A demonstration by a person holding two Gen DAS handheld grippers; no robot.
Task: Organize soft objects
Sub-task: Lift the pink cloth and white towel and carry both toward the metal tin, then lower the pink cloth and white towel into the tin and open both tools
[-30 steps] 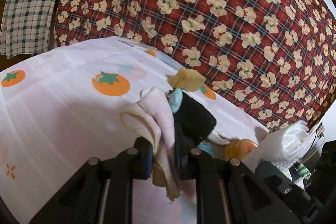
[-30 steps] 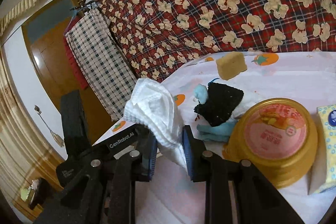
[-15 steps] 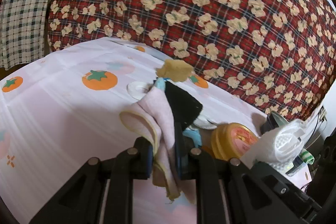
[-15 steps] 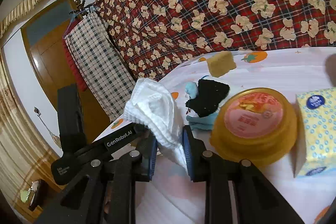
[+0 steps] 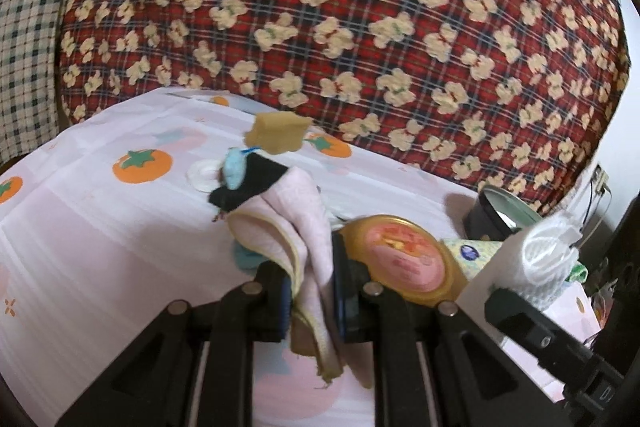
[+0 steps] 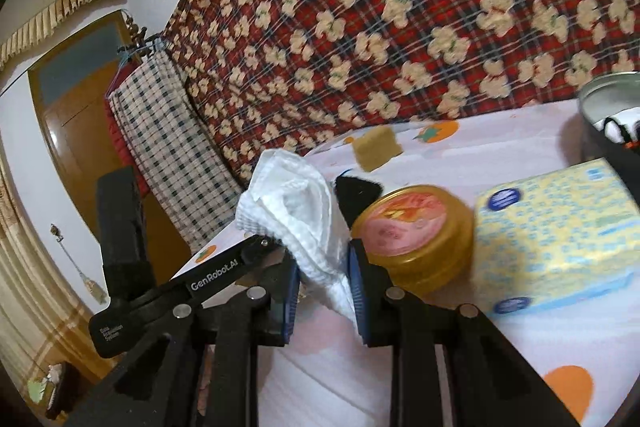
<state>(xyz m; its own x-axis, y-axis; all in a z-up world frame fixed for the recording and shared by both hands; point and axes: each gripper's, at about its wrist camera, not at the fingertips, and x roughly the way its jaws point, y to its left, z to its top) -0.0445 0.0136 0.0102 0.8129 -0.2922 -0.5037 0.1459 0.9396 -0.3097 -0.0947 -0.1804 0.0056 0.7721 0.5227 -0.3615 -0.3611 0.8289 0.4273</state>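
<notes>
Softly crumpled pink cloth point(image 5: 308, 227) (yellow-edged)

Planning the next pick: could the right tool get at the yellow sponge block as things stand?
Probably not yet. The right tool is shut on the white cloth, and the gold tub and black fabric lie between it and the sponge block.

We're in a home, likely a bedroom. Flower-print plaid quilt point(image 5: 360, 27), fruit-print sheet point(image 5: 100, 227), wooden door point(image 6: 68, 131), fringed curtain point(image 6: 32, 307), checked cloth point(image 6: 172, 143) on a hanger.
</notes>
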